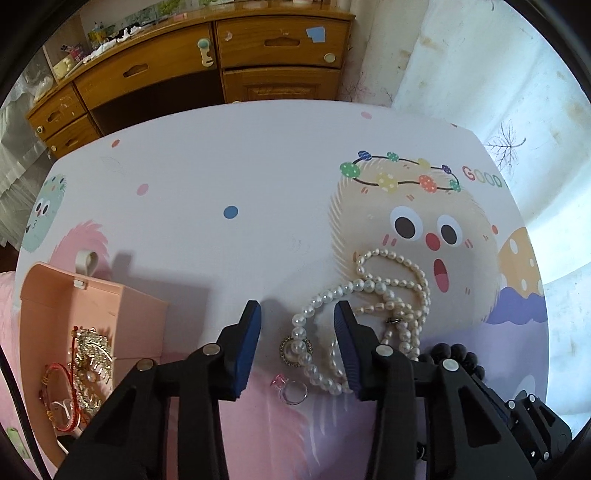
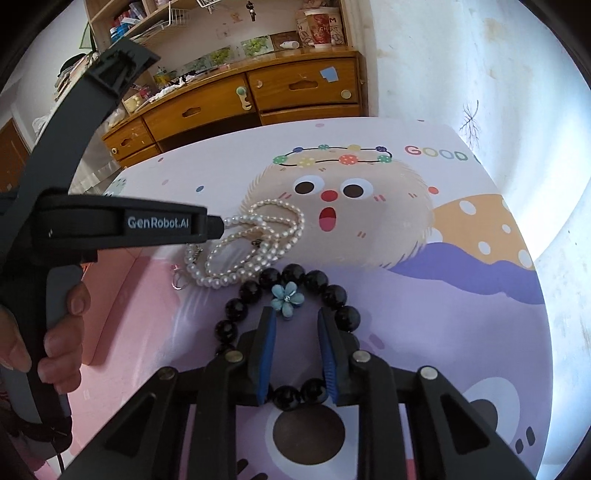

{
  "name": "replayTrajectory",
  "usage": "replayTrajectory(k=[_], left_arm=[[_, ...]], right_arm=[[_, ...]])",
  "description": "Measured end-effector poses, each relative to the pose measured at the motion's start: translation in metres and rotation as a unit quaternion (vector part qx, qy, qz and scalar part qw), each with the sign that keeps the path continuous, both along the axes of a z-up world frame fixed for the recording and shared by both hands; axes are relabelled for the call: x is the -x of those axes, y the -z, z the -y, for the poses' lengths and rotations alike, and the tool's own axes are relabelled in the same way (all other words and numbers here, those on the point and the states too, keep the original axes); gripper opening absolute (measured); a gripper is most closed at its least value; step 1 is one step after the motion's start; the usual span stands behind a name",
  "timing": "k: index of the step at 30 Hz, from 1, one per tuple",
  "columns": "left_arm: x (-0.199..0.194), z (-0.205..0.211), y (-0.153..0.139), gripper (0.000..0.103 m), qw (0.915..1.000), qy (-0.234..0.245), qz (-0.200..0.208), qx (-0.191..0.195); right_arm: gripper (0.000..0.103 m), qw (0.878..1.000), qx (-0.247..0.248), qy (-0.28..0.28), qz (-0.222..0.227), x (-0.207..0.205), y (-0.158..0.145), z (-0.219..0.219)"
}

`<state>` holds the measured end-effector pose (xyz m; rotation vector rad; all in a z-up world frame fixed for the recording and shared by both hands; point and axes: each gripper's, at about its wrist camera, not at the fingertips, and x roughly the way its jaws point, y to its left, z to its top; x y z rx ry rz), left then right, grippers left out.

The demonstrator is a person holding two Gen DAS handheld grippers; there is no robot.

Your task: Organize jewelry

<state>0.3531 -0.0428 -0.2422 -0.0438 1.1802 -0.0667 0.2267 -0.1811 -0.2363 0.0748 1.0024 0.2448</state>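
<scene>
"genrobot.ai" on the left gripper; "good" on the tablecloth

Cartoon-printed pastel tablecloth covers table. Behind it: wooden drawer cabinet, cluttered top; red-patterned paper cup. White wall right.

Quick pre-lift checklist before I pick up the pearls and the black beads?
1. Pearls between the left gripper fingers: ok.
2. Left pads pressing on the pearls: not ok, gaps show.
3. Black beads between the right gripper fingers: ok.
4. Right pads gripping the beads: cannot tell.
5. Pink box open: ok, jewelry already inside.
6. Pink ring clear of the pearls: cannot tell, it lies right beside them.
</scene>
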Motion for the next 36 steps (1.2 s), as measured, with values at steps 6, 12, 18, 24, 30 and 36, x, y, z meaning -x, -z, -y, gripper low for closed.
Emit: replayTrajectory(k=[6,12,18,24,30,36], left_arm=[[0.0,0.005,0.001,0.007,0.9998,0.019,0.001,-0.007],[0.008,0.007,-0.016,0.007,0.9989,0.03,0.035,0.004],[0.018,0.002,-0.042,0.005,0.9969,0.035,0.064,0.031],[0.027,-0.009,-0.067,0.005,0.9947,0.023,0.082,0.058],[0.038,-0.02,-0.093,0.005,0.9921,0.015,0.103,0.069],[0.052,-0.031,-0.118,0.005,0.9885,0.011,0.129,0.079]], right_arm=[[0.024,1.0,0.005,-0.018,0.002,-0.002,0.002,-0.008],[0.023,1.0,0.006,-0.019,0.01,-0.004,0.003,-0.01],[0.013,0.999,0.014,-0.024,0.015,-0.002,0.003,-0.012],[0.012,0.999,0.02,-0.025,0.026,0.002,-0.004,-0.011],[0.012,0.999,0.021,-0.028,0.038,0.006,-0.016,-0.011],[0.012,0.998,0.021,-0.037,0.055,0.014,-0.031,-0.017]])
